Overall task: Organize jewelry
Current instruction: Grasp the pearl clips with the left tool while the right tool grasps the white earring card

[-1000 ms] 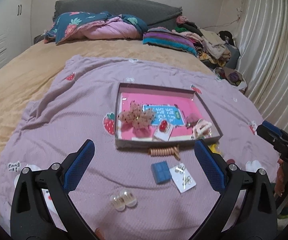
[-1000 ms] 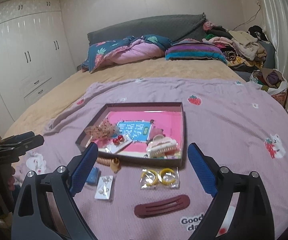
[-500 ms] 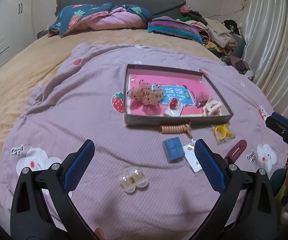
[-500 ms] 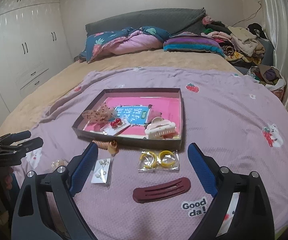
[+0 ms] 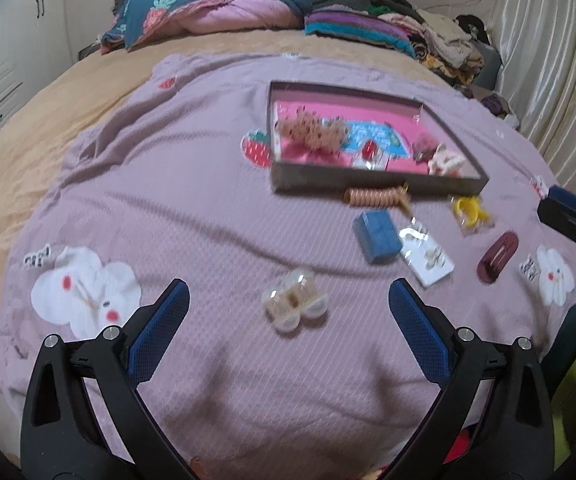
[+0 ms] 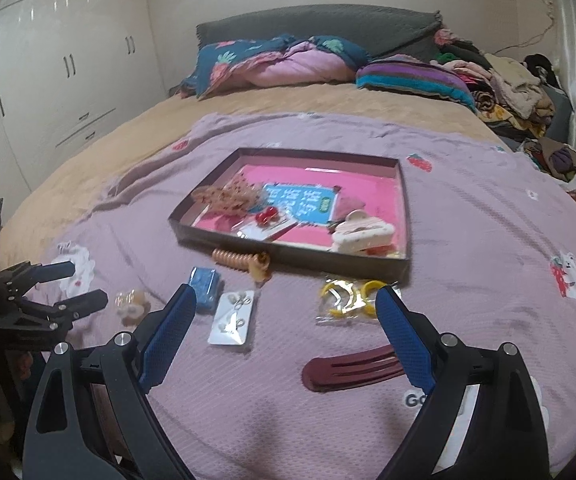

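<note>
Motion blur softens much of both views, and the small clear case [image 5: 295, 306] on the purple blanket [image 5: 192, 208] is hard to read; what it holds cannot be made out. Only the tip of the right claw [image 5: 567, 216] enters the left view at the edge. The left claw [image 5: 288, 328] hangs wide open over the blanket, gripping nothing, the clear case just ahead between its fingers. The right claw [image 6: 286, 334] is likewise spread and empty, above an earring card [image 6: 232, 317], a bag of yellow hoops [image 6: 347, 294] and a maroon hair clip [image 6: 357, 368]. A blue box [image 6: 206, 289] and a coiled hair tie [image 6: 240, 260] lie near the tray [image 6: 288, 254], which holds a spotted scrunchie [image 6: 228, 196], a red earring card [image 6: 266, 222] and a pale claw clip [image 6: 361, 234].
</note>
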`<state>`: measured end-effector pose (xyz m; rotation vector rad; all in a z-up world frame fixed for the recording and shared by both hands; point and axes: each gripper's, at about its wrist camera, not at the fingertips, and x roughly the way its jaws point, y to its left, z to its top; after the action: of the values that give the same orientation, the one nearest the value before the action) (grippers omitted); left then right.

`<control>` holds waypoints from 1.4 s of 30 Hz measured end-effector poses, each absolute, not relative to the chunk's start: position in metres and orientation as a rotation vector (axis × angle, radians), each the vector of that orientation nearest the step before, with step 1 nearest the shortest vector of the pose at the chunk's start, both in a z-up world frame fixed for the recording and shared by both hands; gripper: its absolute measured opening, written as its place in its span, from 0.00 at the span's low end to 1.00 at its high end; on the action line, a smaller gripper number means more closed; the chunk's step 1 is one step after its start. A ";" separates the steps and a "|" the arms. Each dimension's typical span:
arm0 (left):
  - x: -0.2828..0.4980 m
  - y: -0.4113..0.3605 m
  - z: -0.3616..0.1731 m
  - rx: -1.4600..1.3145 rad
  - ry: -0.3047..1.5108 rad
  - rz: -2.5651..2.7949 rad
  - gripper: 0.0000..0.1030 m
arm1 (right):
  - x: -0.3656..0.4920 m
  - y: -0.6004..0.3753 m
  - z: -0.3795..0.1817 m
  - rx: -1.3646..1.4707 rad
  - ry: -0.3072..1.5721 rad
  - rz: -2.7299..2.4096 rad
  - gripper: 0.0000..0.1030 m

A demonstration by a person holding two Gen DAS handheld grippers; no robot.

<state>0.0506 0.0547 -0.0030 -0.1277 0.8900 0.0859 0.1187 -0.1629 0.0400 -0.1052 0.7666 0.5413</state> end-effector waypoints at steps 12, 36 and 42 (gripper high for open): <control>0.044 0.059 -0.022 -0.135 0.931 0.080 0.91 | 0.128 -0.121 -0.009 -0.213 0.872 0.602 0.88; 0.079 0.052 -0.060 -0.131 0.984 0.054 0.54 | 0.159 -0.105 -0.058 -0.221 0.934 0.606 0.33; 0.082 0.045 -0.063 -0.083 0.987 0.061 0.39 | 0.161 -0.123 -0.051 -0.160 0.925 0.584 0.31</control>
<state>0.0823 0.0448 -0.0626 -0.0832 0.9867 0.0608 0.1615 -0.1226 -0.0511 -0.1598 0.9254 0.5839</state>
